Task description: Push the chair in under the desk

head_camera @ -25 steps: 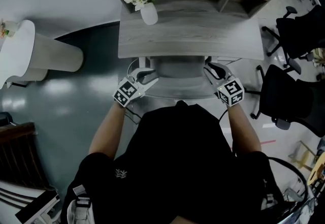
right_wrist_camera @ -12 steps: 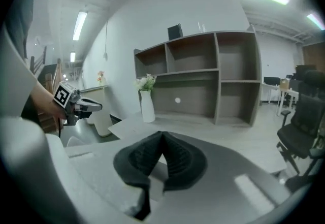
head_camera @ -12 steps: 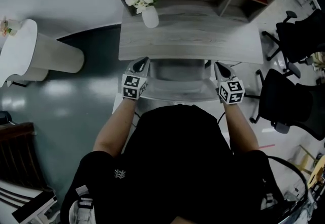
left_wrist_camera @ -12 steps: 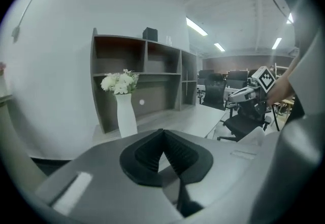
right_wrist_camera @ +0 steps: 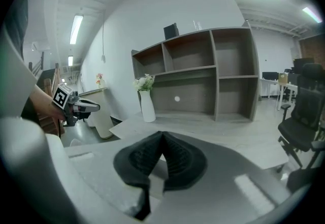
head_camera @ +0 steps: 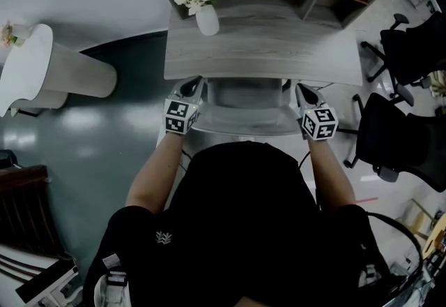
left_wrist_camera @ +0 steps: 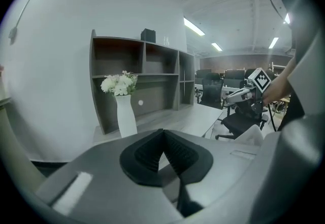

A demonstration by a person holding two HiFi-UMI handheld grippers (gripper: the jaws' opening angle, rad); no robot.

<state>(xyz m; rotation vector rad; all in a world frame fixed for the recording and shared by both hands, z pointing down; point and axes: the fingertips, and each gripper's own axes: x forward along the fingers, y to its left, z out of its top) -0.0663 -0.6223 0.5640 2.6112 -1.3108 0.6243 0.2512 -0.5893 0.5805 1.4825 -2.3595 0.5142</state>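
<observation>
Currently the chair (head_camera: 244,116) stands partly under the desk (head_camera: 258,55), its back towards the person. The left gripper (head_camera: 196,84) and right gripper (head_camera: 302,90) sit at either side of the chair back, both with jaws fully together and nothing between them. Push with both closed tips evenly and straight towards the desk; unequal pressure would likely swivel the chair. Only the head view shows the chair against the desk edge. Only the gripper views show the pads meeting, and the vase (left_wrist_camera: 126,116) standing upright before the shelf unit (right_wrist_camera: 213,73).
</observation>
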